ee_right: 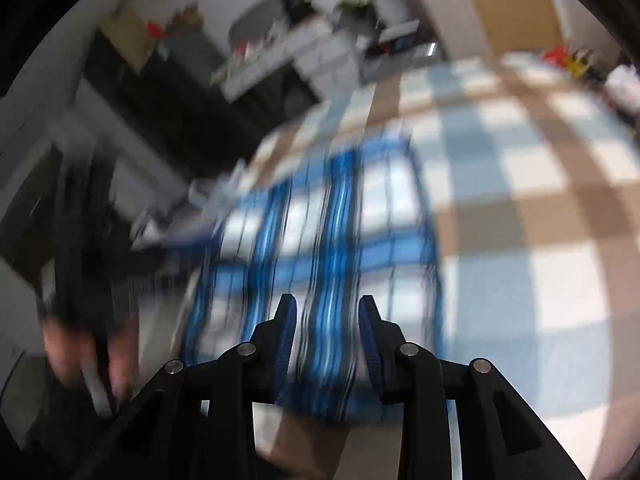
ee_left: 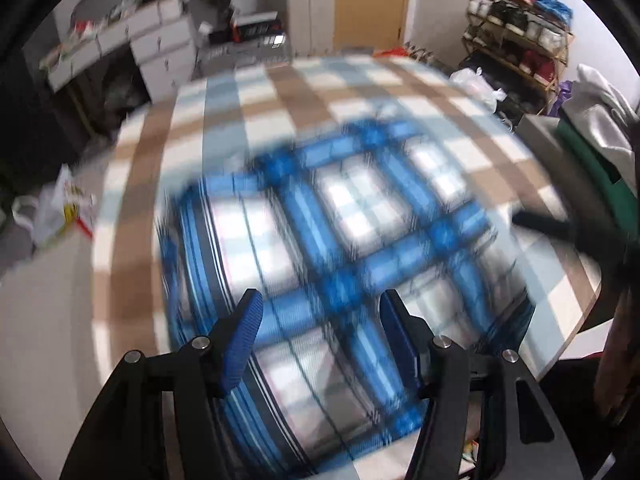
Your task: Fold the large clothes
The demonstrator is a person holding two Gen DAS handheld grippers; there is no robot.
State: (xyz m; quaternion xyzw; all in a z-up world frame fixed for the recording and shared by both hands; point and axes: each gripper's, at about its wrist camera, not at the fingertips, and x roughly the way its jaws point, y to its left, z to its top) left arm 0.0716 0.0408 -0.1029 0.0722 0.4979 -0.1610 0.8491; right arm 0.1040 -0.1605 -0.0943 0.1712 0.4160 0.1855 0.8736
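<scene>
Blue plaid shirt (ee_left: 336, 264) lies already folded into a compact block on the checked bedcover (ee_left: 304, 80), near its front edge, with the left gripper (ee_left: 320, 340) and right gripper (ee_right: 328, 340) both hovering above it, jaws apart and nothing between them. Its long axis seems to run from the near edge toward the far side, though blur hides which end is the collar. To finish well, I would press along that axis to flatten creases, then square the edges.

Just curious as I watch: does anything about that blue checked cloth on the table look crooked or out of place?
Nothing clearly stands out. The blue plaid cloth lies flat on the checked tablecloth; both views are too blurred to judge its edges or wrinkles.
</scene>
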